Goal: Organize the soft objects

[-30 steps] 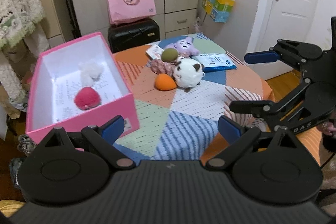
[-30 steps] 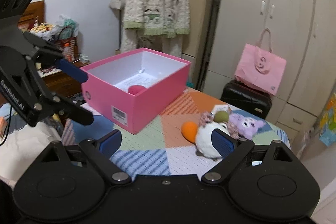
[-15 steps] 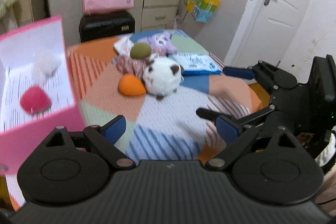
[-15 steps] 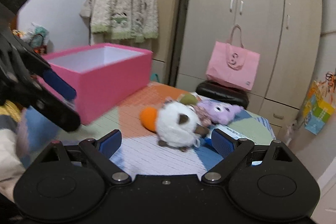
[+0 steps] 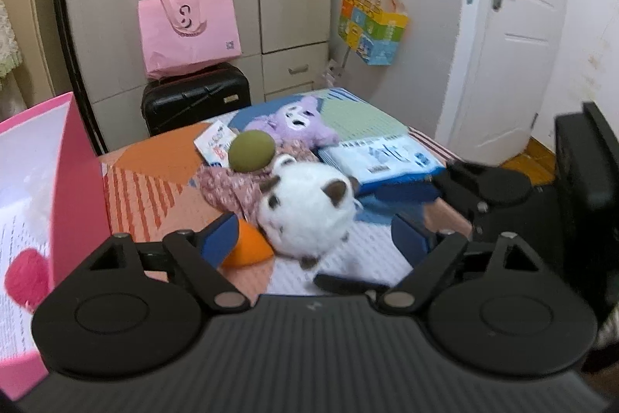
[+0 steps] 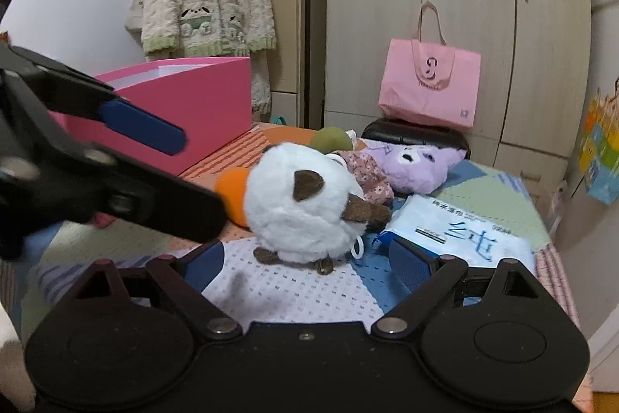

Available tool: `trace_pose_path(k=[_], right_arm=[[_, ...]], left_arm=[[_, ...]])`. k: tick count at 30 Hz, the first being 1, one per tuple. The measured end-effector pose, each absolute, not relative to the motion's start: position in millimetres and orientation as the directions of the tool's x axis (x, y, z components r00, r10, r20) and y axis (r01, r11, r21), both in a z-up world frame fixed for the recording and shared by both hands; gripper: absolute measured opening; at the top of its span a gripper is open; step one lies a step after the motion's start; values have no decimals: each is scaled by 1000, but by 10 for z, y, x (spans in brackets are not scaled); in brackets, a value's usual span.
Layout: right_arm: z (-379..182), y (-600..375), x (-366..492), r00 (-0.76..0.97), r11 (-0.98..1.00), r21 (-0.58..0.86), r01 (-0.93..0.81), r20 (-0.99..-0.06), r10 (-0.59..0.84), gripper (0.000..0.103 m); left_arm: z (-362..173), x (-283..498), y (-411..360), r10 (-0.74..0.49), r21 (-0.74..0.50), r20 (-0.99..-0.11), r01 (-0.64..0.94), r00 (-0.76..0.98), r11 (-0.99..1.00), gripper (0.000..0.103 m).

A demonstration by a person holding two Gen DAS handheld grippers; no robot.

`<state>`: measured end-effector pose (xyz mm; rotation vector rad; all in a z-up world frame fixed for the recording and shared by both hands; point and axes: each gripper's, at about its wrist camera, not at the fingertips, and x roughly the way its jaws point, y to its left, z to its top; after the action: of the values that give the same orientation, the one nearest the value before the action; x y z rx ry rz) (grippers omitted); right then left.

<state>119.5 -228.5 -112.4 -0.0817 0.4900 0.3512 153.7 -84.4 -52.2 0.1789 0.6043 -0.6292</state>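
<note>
A: The white plush (image 5: 307, 215) lies on the counter (image 5: 154, 161) against the orange ball (image 5: 247, 248).
B: Left gripper (image 5: 313, 239) fingers are closing, still empty; right gripper (image 6: 305, 258) fingers apart. Straddle its round body, then squeeze gently.

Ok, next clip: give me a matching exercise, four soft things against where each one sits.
Things:
1. red pompom
2. purple plush
3. orange soft ball
4. green ball

Places:
A. on the floral cloth, behind the white plush
B. inside the pink box
C. far end of the table, by the wipes pack
D. on the table between the pink box and the white plush

Pairs: 1-B, 2-C, 3-D, 4-A
</note>
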Motion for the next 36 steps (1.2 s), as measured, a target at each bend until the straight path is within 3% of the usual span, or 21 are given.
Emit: trace_pose_path(k=[4, 5, 6, 7, 9, 13, 16, 36], right_arm=[[-1182, -2222, 1313, 811, 936, 29, -350, -491, 319, 91], [-1190, -2204, 1324, 809, 935, 29, -353, -492, 321, 89], [-1197, -2180, 1335, 809, 935, 28, -353, -494, 320, 85], [-1200, -2161, 1346, 812, 939, 27, -344, -494, 312, 82], [-1203, -2158, 1368, 822, 947, 42, -319, -485, 299, 82], [-1237, -2148, 1455, 816, 956, 73, -285, -504, 282, 68], [-1238, -2155, 1440, 822, 958, 81, -275, -496, 278, 64], [-943, -2107, 976, 817, 962, 76, -262, -513, 263, 64]], left_arm=[[-631, 1751, -892, -509, -37, -567, 597, 648, 801, 78], [-644, 1785, -902, -519, -46, -566, 604, 641, 796, 70], [-656, 1818, -914, -533, -58, -570, 617, 625, 785, 55], [-671, 1847, -935, -538, -69, -581, 622, 611, 780, 54], [-689, 1843, -971, -523, -59, -578, 607, 626, 792, 54], [-762, 1752, -1066, -459, 28, -576, 577, 677, 816, 54], [-778, 1666, -1137, -429, 77, -562, 561, 707, 824, 54], [-503, 1238, -949, -462, -47, -597, 546, 656, 837, 53]])
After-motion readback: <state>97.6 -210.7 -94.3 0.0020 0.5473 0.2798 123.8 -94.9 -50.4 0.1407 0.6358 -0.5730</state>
